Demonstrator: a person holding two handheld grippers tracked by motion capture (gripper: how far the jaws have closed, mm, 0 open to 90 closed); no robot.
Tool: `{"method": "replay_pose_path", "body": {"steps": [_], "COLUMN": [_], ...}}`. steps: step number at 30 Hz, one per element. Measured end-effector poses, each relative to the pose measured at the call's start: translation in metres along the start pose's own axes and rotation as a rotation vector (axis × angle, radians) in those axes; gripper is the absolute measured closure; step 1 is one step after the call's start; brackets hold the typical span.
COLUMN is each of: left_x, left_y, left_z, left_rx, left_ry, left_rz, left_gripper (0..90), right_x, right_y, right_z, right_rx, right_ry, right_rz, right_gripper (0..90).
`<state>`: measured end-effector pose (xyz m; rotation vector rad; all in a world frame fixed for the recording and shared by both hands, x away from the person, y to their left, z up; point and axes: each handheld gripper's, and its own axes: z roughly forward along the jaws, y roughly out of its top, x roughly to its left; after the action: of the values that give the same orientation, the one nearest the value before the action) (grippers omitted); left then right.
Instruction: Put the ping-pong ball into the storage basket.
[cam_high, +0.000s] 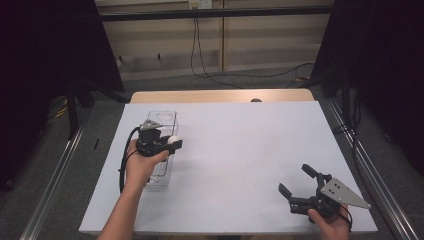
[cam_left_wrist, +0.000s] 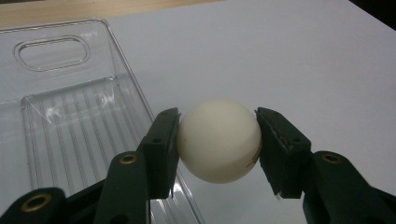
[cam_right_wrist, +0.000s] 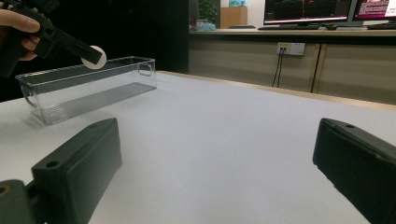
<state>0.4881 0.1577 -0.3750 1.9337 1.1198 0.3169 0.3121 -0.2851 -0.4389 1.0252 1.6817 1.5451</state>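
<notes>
- The ball (cam_left_wrist: 218, 140) is white and round. It is up in the air, pinched between the two jaws of the left gripper (cam_left_wrist: 217, 142).
- In the high view, the ball (cam_high: 173, 140) sits by the right edge of the clear box (cam_high: 161, 118). From the side, it hangs just above the box's rim, near one long wall.
- The box (cam_left_wrist: 70, 116) has nothing in it that I can see. Its ribbed floor is bare.
- So the picking-up part looks done. The ball is off the table (cam_high: 240, 150) and held tight.
- What is left, I think, is to move the ball over the middle of the box, bring it down, and let go.
- The right gripper (cam_high: 298, 183) is far off, near the front right corner of the table. Its jaws are wide apart and hold nothing.
- The rest of the table is white and flat.
</notes>
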Motion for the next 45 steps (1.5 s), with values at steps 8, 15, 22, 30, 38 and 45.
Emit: {"method": "replay_pose_path", "body": {"steps": [8,15,22,30,38,45], "left_x": [0.004,0.005,0.006,0.008,0.010,0.014], "left_y": [-0.004,-0.004,-0.004,-0.005,-0.006,-0.008], "left_z": [-0.002,-0.004,-0.008,-0.011,-0.014,-0.018], "left_rx": [0.004,-0.003,-0.010,-0.010,-0.026,-0.020], "left_ry": [0.014,0.013,0.017,0.023,0.025,0.032], "left_rz": [0.000,0.003,0.001,-0.001,-0.019,-0.013], "left_gripper": [51.2,51.2,51.2,51.2,51.1,51.2], "right_x": [0.000,0.000,0.000,0.000,0.000,0.000], "right_y": [0.000,0.000,0.000,0.000,0.000,0.000], "right_z": [0.000,0.000,0.000,0.000,0.000,0.000], "right_rx": [-0.001,-0.001,0.000,0.003,0.000,0.000], "right_ry": [-0.002,-0.003,0.000,0.004,0.003,0.000], "right_rz": [-0.002,-0.002,-0.001,-0.002,-0.004,-0.002], "right_gripper": [0.7,0.7,0.7,0.7,0.7,0.7]}}
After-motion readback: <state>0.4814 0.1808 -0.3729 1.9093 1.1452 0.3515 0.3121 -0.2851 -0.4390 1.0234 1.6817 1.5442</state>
